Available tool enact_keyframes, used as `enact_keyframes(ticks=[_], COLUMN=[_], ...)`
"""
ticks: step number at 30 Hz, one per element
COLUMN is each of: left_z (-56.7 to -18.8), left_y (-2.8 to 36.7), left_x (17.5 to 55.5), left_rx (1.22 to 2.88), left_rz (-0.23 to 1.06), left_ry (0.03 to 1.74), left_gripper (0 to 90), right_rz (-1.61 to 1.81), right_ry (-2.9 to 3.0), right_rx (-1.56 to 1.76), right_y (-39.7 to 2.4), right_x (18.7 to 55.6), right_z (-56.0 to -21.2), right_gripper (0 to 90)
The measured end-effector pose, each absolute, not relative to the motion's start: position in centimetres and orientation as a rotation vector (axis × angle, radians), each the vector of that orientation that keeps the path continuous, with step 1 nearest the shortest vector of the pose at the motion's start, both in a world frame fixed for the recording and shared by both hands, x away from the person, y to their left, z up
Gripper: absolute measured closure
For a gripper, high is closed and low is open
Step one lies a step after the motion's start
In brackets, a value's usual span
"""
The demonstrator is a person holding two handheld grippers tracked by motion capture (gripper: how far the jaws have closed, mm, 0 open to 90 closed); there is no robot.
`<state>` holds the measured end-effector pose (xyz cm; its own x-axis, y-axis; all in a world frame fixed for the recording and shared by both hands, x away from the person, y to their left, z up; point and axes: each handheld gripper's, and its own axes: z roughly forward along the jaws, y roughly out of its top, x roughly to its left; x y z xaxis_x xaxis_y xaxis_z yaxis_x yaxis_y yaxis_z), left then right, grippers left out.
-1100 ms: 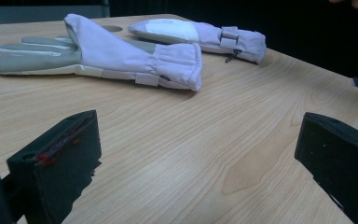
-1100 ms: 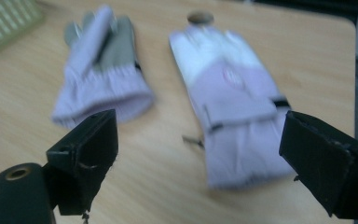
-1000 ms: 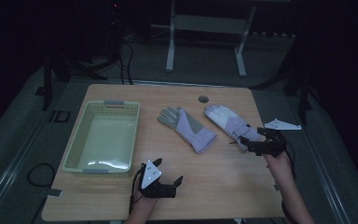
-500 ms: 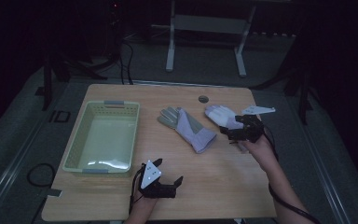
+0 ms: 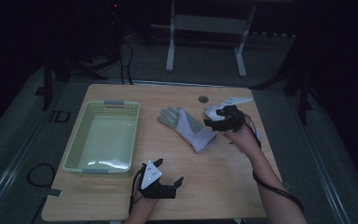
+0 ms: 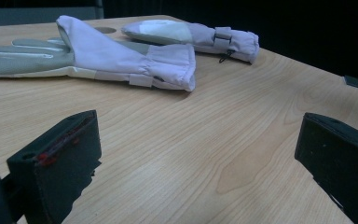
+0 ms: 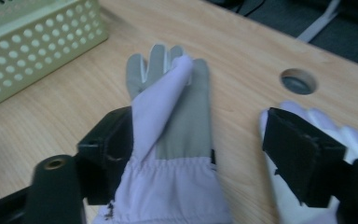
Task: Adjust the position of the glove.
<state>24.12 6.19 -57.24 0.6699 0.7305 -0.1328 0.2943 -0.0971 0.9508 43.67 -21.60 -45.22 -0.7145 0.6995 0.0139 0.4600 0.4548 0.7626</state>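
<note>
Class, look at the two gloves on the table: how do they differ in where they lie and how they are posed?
The left glove lies nearer the basket, grey palm up with one side folded over; the right glove lies by the table's round hole, partly under the right gripper. That gripper's open fingers straddle the left glove's cuff, while the right glove lies beside them. Both are pale lilac with grey palms.

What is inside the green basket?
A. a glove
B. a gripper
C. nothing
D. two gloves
C: the basket shows a bare bottom in the high view, and both gloves lie on the table to its right: one glove in the middle, the other glove by the right gripper.
</note>
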Motion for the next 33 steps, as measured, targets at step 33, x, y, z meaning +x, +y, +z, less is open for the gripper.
enact_keyframes(ticks=[33], left_z=[-57.2], left_y=[6.2], left_x=[23.9], left_rx=[1.687], left_rz=[0.432], left_ry=[0.812], left_gripper=[0.7], right_rz=[0.860], right_ry=[2.658], right_rx=[0.942], right_y=[-15.5], right_x=[49.1], right_z=[-52.2], right_gripper=[35.6])
